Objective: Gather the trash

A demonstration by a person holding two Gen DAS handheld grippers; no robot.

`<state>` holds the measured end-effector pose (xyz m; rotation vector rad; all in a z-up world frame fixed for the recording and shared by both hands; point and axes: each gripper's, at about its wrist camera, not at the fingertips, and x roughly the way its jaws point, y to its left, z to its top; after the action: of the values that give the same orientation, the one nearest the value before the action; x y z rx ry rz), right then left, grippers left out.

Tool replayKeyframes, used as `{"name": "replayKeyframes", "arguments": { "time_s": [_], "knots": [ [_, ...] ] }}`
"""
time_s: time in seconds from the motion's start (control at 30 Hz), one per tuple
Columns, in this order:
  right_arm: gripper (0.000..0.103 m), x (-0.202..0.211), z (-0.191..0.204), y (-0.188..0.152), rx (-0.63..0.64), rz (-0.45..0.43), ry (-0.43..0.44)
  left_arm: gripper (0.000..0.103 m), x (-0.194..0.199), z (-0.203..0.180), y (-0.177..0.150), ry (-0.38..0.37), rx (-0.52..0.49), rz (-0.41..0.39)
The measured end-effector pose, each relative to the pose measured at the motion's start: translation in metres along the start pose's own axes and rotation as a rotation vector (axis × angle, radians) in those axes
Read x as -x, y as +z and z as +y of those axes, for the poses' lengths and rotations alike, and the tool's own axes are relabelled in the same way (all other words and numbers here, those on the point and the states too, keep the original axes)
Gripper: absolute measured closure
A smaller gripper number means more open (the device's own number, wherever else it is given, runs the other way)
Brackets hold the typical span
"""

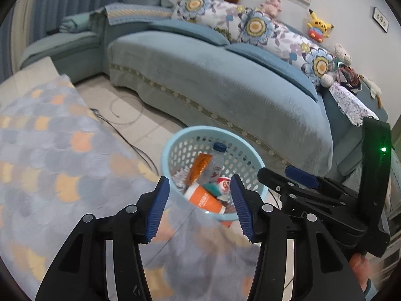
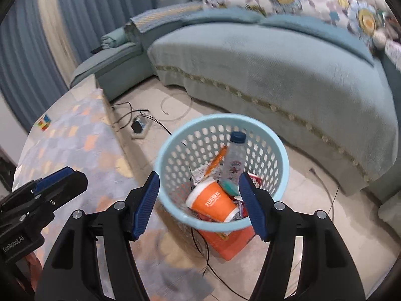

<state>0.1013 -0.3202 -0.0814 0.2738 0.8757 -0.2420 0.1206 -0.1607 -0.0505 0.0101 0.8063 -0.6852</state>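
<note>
Hovering side by side over a pale blue perforated basket (image 2: pixel 220 175) on the floor, the left gripper (image 1: pixel 199 205) and the right gripper (image 2: pixel 200 205) both stood spread with nothing between their blue pads. To the left lay the blanket-draped surface (image 2: pixel 75 145), with a small multicoloured cube (image 2: pixel 44 123) near its far edge. The basket, between that surface and a blue sofa (image 2: pixel 275 57) to the far right, held an orange wrapper (image 2: pixel 215 161), a clear bottle with a blue cap (image 2: pixel 234 160) and an orange paper cup (image 2: pixel 213 202). Done well, this release step probably called for keeping both grippers above the rim until anything dropped had settled inside. "GenRobot.AI" was printed on the left gripper's body; white lettering on the cup was too small to read.
</note>
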Motion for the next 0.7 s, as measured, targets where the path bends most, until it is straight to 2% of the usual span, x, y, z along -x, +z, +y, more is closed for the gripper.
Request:
{"name": "replayKeyframes", "arguments": {
  "time_s": [0.07,0.23,0.33,0.43,0.57,0.7],
  "knots": [
    [0.041,0.021,0.014,-0.005,0.020,-0.052,-0.017,0.054,0.026,0.001,-0.006,0.029,0.006,-0.037],
    [0.041,0.078,0.046,-0.021,0.052,-0.175,-0.041,0.042,0.090,0.008,-0.029,0.086,0.049,-0.160],
    [0.041,0.104,0.062,-0.035,0.068,-0.232,-0.047,0.040,0.117,0.010,-0.047,0.159,0.059,-0.202],
    [0.041,0.122,0.074,-0.051,0.103,-0.305,-0.088,0.038,0.129,0.012,-0.065,0.207,0.081,-0.222],
    [0.041,0.134,0.079,-0.069,0.099,-0.380,-0.099,0.033,0.138,0.007,-0.086,0.288,0.072,-0.298],
    [0.041,0.134,0.082,-0.083,0.119,-0.407,-0.150,0.030,0.151,0.002,-0.090,0.336,0.079,-0.349]
  ]
}}
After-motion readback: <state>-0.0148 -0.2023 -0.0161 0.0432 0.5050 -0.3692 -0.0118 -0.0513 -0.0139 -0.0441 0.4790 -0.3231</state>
